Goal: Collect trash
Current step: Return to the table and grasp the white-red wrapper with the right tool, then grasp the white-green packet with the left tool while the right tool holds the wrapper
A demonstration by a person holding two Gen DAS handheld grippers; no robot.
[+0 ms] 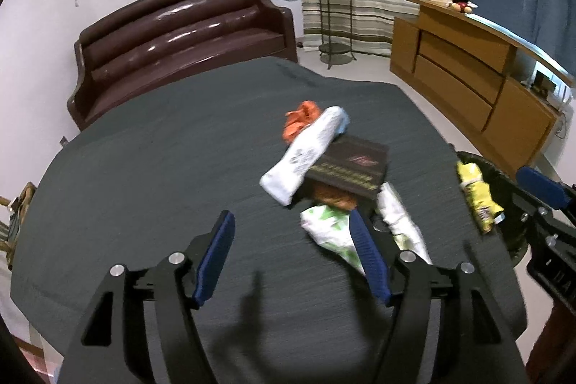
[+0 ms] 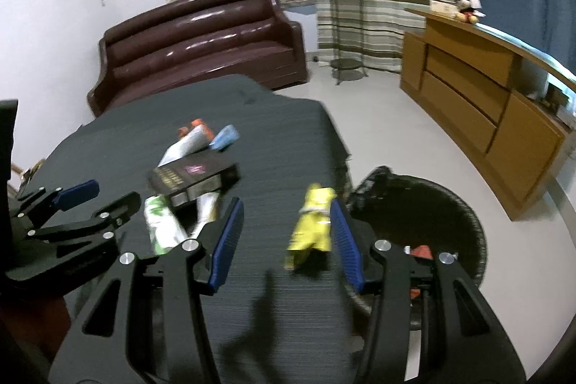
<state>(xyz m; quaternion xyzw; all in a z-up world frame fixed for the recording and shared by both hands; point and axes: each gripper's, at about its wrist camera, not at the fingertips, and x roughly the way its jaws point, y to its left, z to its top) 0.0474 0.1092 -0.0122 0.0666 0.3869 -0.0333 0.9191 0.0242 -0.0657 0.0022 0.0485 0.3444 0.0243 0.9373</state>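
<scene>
One dark, fine-ribbed cloth covers the desk [image 1: 144,168]; a round woven bin [image 2: 450,204] stands beside it. A dark flat box [image 1: 351,164] tops crumpled wrappers. Right tool [image 2: 286,233], half-open, touches a crinkled yellow packet [image 2: 313,225]; whether gripped is unclear. Left tool [image 1: 291,254] gapes empty.

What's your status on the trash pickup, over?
Left gripper open, empty, short of the pile. Right gripper open, yellow wrapper against one finger, not pinched. Bin at table edge. Nothing blocking.
</scene>
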